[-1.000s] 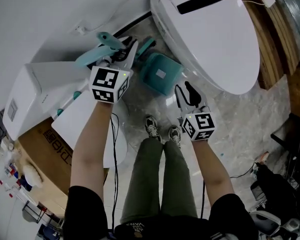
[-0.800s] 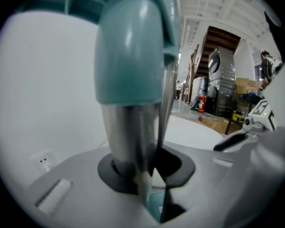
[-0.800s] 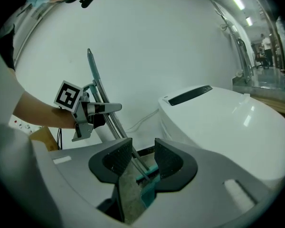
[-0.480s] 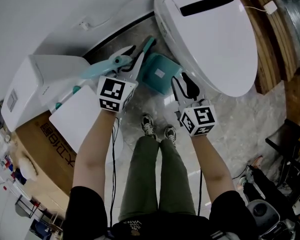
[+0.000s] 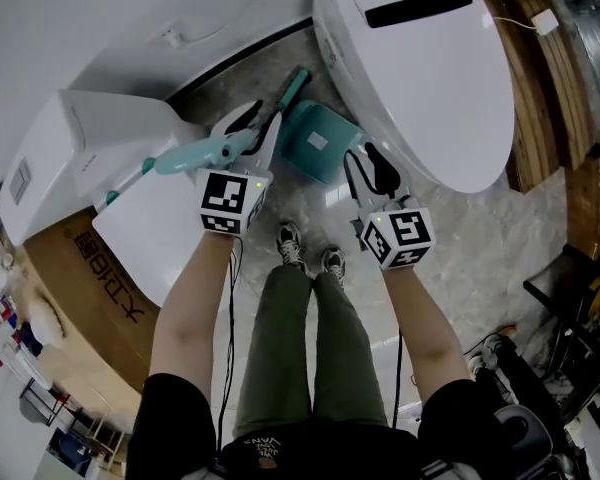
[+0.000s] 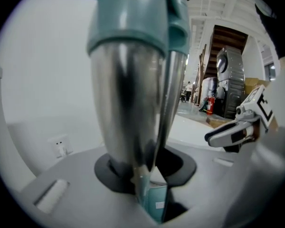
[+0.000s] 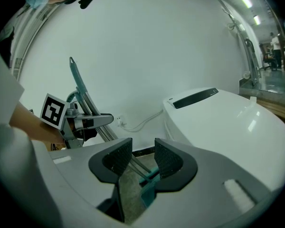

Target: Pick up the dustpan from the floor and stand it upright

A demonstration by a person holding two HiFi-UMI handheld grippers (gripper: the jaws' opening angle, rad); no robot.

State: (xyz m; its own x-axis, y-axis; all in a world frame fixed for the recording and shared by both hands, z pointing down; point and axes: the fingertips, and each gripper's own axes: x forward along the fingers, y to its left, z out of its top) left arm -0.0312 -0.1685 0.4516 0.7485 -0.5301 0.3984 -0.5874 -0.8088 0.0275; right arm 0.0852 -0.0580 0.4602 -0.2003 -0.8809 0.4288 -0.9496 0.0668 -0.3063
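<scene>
Glossy grey marbled floor [image 5: 460, 238] runs between a white wall [image 5: 80, 18] and a white toilet [image 5: 420, 78] with its lid down. A white box [image 5: 70, 148] and a cardboard box [image 5: 80, 288] stand at the person's left. The dustpan [image 5: 305, 156] is teal with a pale square label on its back. Its pan sits low on the floor just beside the toilet, and its handle [image 6: 128, 94], a silver tube capped in teal, rises away from the pan. The left tongs [image 5: 252, 128] are closed round that handle, their jaws having just eased a little wider. The right tongs [image 5: 373, 168] stand open beside the pan, gripping nothing
</scene>
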